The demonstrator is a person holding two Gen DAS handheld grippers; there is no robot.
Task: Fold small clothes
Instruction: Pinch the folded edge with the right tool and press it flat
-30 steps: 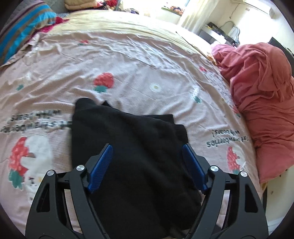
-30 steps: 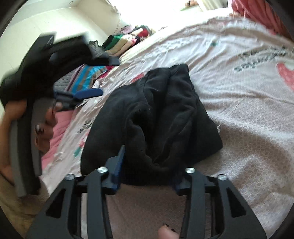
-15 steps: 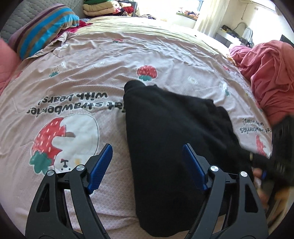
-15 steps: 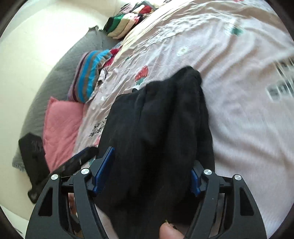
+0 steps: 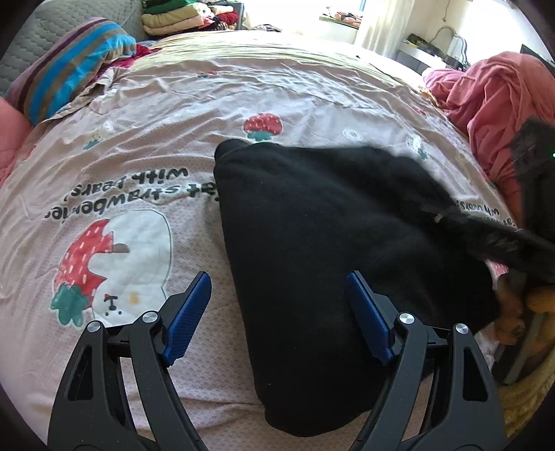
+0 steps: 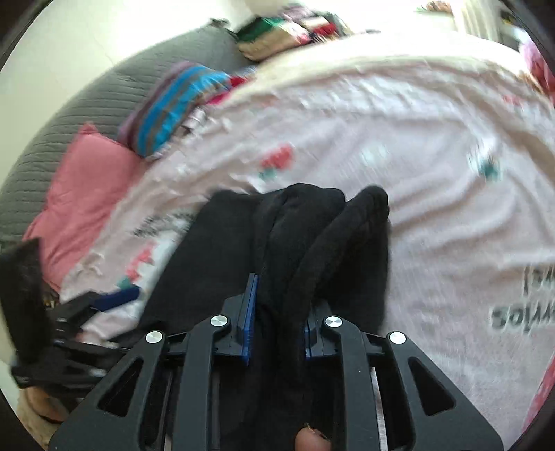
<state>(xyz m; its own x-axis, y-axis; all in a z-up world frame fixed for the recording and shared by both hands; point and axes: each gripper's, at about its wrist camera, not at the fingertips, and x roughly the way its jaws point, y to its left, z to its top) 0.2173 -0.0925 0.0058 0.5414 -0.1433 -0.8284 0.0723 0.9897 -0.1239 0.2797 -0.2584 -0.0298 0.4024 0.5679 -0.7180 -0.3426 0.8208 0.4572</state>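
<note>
A black fleece garment point(image 5: 322, 236) lies bunched on the pink strawberry bedspread point(image 5: 145, 166). My left gripper point(image 5: 277, 312) is open and empty, its blue pads straddling the garment's near left edge just above it. My right gripper point(image 6: 277, 322) is shut on a thick fold of the same black garment point(image 6: 312, 229), which rises in ridges ahead of the pads. In the left wrist view the right gripper shows blurred at the right edge, pinching the cloth's right side. In the right wrist view the left gripper shows blurred at the lower left.
A red blanket heap point(image 5: 499, 104) lies on the bed's right. A striped pillow point(image 5: 69, 62) and a pink pillow point(image 6: 86, 173) sit at the left by a grey headboard point(image 6: 104, 90). Folded clothes point(image 5: 180, 17) are stacked at the far end.
My right gripper has closed on a fold of the black garment and swung its view. My left gripper has stayed open near the garment's left edge.
</note>
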